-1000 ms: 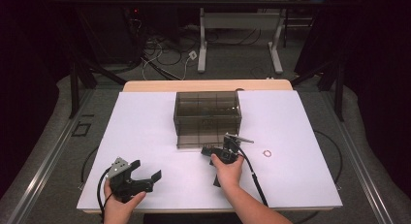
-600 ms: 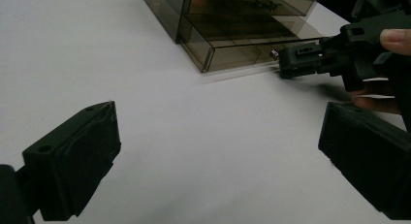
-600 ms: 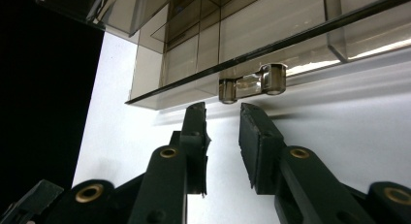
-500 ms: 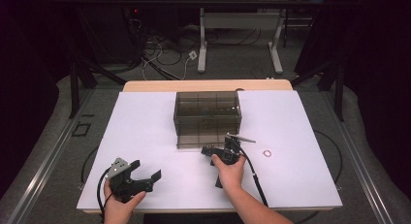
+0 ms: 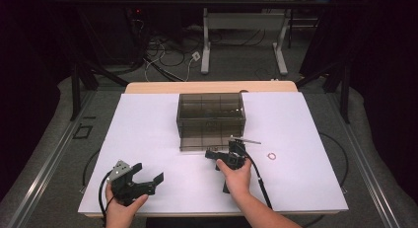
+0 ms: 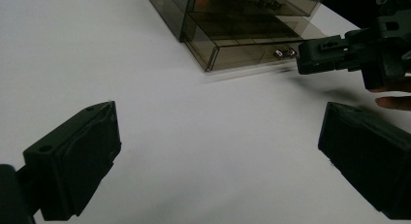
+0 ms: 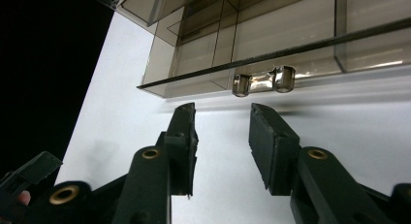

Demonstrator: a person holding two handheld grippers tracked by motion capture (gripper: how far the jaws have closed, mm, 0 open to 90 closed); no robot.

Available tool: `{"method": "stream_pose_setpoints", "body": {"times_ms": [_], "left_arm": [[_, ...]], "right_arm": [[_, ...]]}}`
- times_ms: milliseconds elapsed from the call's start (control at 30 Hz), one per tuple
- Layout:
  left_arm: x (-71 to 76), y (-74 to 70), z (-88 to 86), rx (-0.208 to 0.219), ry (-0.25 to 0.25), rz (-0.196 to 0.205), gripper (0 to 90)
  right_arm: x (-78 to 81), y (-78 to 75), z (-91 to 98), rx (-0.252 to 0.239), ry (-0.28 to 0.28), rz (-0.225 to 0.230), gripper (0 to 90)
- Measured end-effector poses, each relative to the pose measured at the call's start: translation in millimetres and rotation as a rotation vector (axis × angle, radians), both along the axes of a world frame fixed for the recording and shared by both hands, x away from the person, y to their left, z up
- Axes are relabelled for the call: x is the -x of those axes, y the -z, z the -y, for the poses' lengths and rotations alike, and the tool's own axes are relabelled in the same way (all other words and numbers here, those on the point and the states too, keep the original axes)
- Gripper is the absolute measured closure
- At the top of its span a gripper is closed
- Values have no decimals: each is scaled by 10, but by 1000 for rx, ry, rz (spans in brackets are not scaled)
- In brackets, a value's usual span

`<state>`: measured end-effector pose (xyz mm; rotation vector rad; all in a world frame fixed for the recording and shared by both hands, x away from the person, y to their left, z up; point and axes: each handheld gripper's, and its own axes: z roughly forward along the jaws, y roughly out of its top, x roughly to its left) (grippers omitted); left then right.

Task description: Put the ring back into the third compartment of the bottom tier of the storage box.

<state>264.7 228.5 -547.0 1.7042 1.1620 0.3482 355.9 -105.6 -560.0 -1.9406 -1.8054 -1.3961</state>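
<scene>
Three views, taken in turn.
High view: smoky drawer box [image 5: 211, 120] mid-table, bottom drawer pulled out; right gripper [image 5: 229, 154] just before it, fingertips masked by its own body; small ring [image 5: 271, 156] lying apart to the right.
Left gripper view: left gripper [image 6: 218, 161] spread wide over bare white table [image 6: 145, 64], holding nothing; box top cropped.
Right gripper view: drawer handle [image 7: 264, 81] just beyond the tips, untouched; jaws parted, just been opening, nothing between.

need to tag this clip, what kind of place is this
Probably a lab or recording workspace, not a home: a white-topped table ringed by black curtains, loose cables on the grey floor, and another desk's metal legs behind. A smoky clear plastic drawer box sits on the table.
</scene>
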Motion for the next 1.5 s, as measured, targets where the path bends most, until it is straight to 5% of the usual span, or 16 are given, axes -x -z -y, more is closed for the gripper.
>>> {"method": "stream_pose_setpoints", "body": {"times_ms": [367,933,1100,1500], "left_arm": [[-5,12,-7,4,-6,-8,17],[-25,36,-13,-13,-6,-19,17],[-33,48,-3,-20,-10,-15,17],[-26,42,-5,-21,-5,-19,17]], "right_arm": [[14,-52,44,30,-26,65,587],[87,-141,114,184,-186,336,549],[100,-150,140,226,-216,377,546],[100,-201,210,205,-227,449,546]]}}
